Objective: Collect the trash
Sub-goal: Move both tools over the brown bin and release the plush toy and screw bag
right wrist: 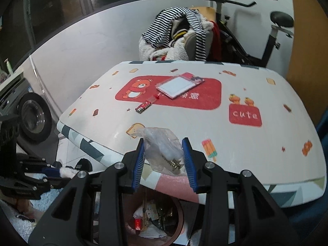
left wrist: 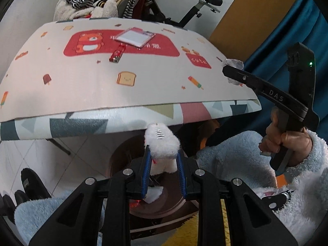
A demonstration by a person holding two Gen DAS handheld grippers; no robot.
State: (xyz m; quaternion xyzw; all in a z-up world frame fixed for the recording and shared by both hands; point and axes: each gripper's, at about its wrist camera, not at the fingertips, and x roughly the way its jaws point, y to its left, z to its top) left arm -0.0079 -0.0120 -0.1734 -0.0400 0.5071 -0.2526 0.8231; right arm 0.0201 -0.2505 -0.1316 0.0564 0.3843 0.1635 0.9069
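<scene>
A table (right wrist: pixel 256 147) under a cartoon-print cloth with a red bear panel fills the room's middle; a notepad (right wrist: pixel 177 86) and a small red pack (right wrist: pixel 144 106) lie far on it. Beyond stand a chair heaped with striped clothes (right wrist: pixel 180 30) and an exercise bike (right wrist: pixel 266 30). The left gripper (left wrist: pixel 163 164) clamps a fluffy white scrap (left wrist: pixel 162 141) over the brown bin (right wrist: pixel 164 221) below the near edge. The right gripper (right wrist: pixel 164 160) pinches a crumpled clear plastic bag (right wrist: pixel 162 143) above the near table edge.

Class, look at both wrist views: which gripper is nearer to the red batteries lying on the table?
Right. The right gripper, holding a clear plastic bag, is above the table's near edge, short of the red batteries. The left gripper, gripping a white fluffy piece, is below the table edge.
</scene>
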